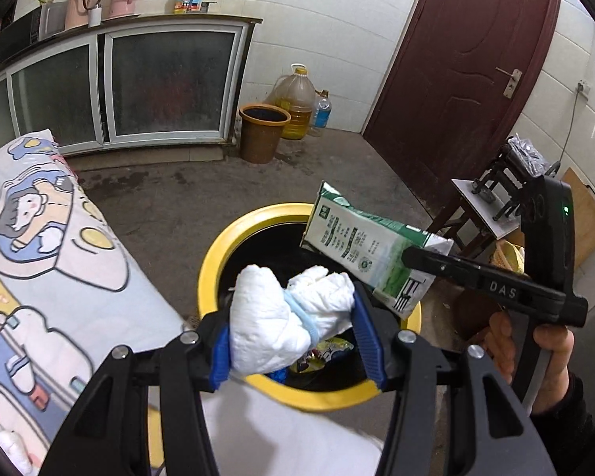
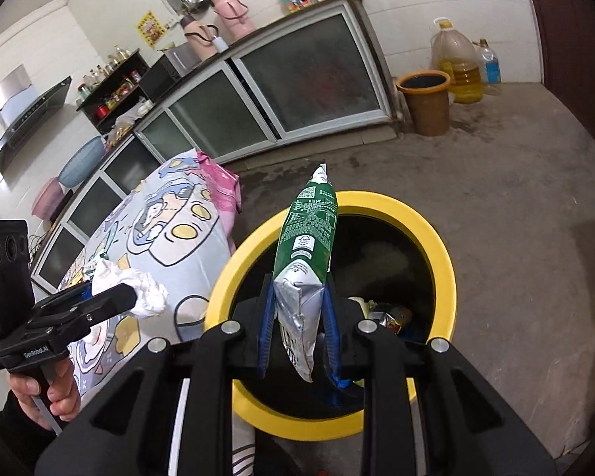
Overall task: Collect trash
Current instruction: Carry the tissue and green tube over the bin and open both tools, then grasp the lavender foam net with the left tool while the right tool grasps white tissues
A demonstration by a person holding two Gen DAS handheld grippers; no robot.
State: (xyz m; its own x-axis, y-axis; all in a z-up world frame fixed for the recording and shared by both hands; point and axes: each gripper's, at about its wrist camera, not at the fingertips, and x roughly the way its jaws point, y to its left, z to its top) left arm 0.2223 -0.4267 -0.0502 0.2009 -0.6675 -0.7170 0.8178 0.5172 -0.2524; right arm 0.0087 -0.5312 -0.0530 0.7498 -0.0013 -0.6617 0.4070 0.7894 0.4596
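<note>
My left gripper [image 1: 293,329] is shut on a crumpled white wad [image 1: 285,313] with a blue band, held over the near rim of a yellow-rimmed bin [image 1: 214,261]. My right gripper [image 2: 299,319] is shut on a green and white carton [image 2: 307,246], which stands up between the blue pads above the same bin [image 2: 436,238]. In the left wrist view the carton [image 1: 361,250] hangs over the bin's right side, pinched by the right gripper [image 1: 412,256]. The right wrist view shows the left gripper [image 2: 139,295] with the wad [image 2: 139,285] at the left. Wrappers lie inside the bin.
A cartoon-print cloth [image 1: 39,261] covers a table edge left of the bin. A brown bucket [image 1: 261,131], an oil jug [image 1: 295,99] and a water bottle [image 1: 322,111] stand by the far wall. A wooden stool [image 1: 480,214] stands to the right, near a dark red door [image 1: 468,59].
</note>
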